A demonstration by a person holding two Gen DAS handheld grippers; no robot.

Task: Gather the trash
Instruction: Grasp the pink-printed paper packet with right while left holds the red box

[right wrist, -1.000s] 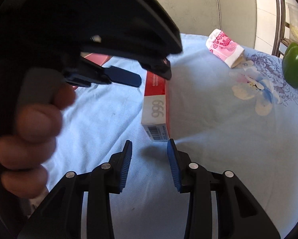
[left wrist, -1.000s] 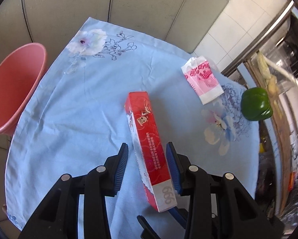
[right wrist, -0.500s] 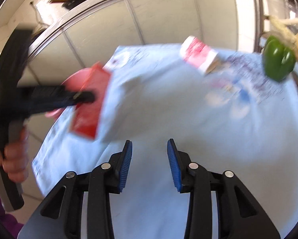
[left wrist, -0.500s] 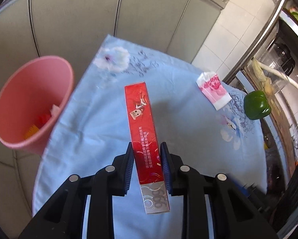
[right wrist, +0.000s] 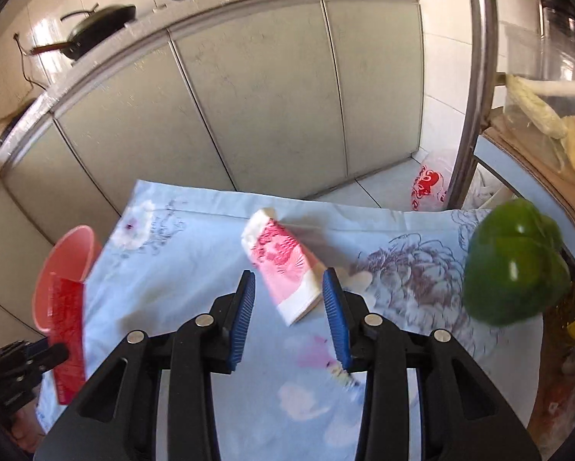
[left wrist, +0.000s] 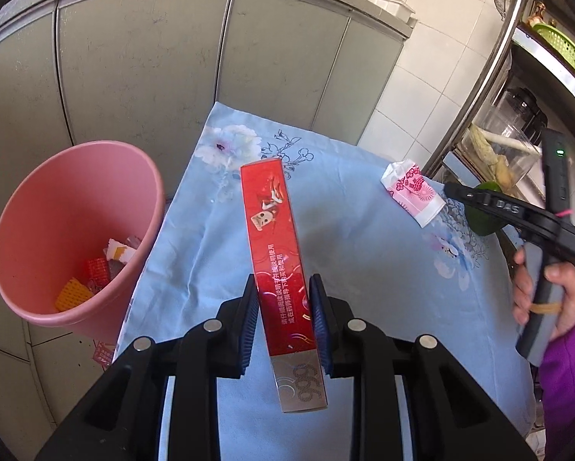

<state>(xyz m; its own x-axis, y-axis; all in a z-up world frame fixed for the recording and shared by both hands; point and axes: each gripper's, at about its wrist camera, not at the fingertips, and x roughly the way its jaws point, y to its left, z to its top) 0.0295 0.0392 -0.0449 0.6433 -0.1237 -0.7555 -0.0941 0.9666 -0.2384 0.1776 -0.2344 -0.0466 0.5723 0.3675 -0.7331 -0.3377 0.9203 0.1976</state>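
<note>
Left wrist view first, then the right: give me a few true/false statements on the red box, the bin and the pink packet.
1. The left claw is shut on the red box. True.
2. The pink bin is empty. False: scraps lie in it.
3. The right claw grips the pink packet. False: its jaws stand apart from the packet.
4. The green pepper sits on the blue cloth. True.
</note>
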